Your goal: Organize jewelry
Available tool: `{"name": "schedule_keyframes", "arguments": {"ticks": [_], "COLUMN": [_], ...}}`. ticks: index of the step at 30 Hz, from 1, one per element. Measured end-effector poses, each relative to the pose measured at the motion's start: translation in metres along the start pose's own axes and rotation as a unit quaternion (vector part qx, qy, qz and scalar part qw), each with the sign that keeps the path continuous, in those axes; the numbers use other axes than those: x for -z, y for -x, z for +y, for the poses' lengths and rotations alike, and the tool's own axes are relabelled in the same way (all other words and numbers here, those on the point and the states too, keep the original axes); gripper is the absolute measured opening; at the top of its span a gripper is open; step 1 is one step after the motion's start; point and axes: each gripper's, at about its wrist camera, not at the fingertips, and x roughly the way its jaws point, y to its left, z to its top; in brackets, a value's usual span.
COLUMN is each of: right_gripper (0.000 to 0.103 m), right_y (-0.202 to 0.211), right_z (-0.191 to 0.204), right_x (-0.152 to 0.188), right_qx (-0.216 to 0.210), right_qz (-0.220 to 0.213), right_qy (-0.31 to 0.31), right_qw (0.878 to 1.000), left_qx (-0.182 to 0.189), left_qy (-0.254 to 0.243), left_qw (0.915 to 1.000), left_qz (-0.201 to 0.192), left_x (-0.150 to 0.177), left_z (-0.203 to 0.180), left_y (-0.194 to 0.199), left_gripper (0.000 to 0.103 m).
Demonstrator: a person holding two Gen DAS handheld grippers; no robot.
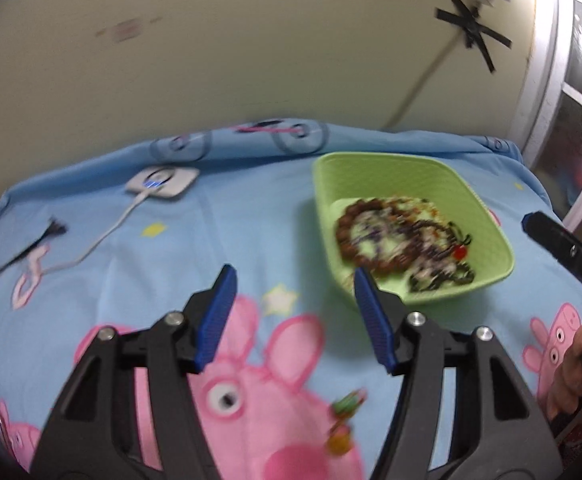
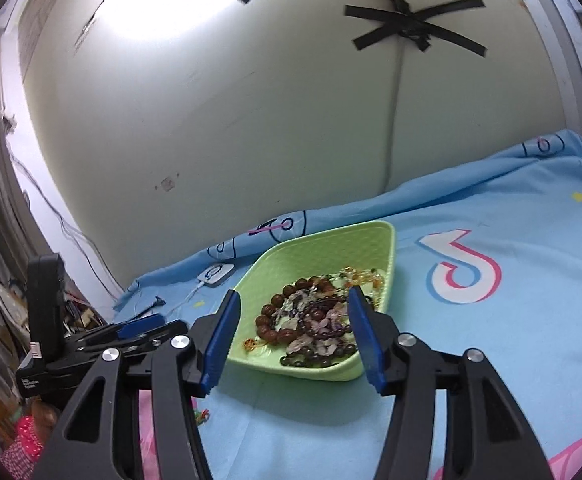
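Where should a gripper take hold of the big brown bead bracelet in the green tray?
Probably its left arc, where the brown bead bracelet lies clear of the tangled strands. Come from above, fingers straddling the bead string: the green tray has raised walls blocking a side approach. The right gripper is open and nearest.

A white charger pad (image 1: 162,182) lies on the cartoon bedsheet (image 1: 251,216).
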Motion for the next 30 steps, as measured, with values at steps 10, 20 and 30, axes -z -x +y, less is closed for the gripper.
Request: {"name": "schedule_keyframes", "arguments": {"ticks": [10, 20, 30], "right_gripper": [0.036, 0.031, 0.017], "right_y": [-0.024, -0.048, -0.061], "right_z": [0.056, 0.059, 0.070], "right_x": [0.044, 0.075, 0.072], "right_qx": [-0.035, -0.022, -0.028], "right_qz": [0.122, 0.193, 0.211], "right_qy": [0.056, 0.020, 0.025], "right_qw": [0.990, 0.981, 0.977], "left_qx": [-0.014, 0.042, 0.051], "left_qy": [0.031, -0.046, -0.046], "left_qw": [0.9991, 0.9971, 0.9958], "left_qz": [0.024, 0.044, 0.060], "left_x": [0.066, 0.095, 0.096], "left_z": [0.057, 0.004, -0.003], "left_y": [0.031, 0.030, 0.016], "left_gripper": [0.058, 0.058, 0.014]}}
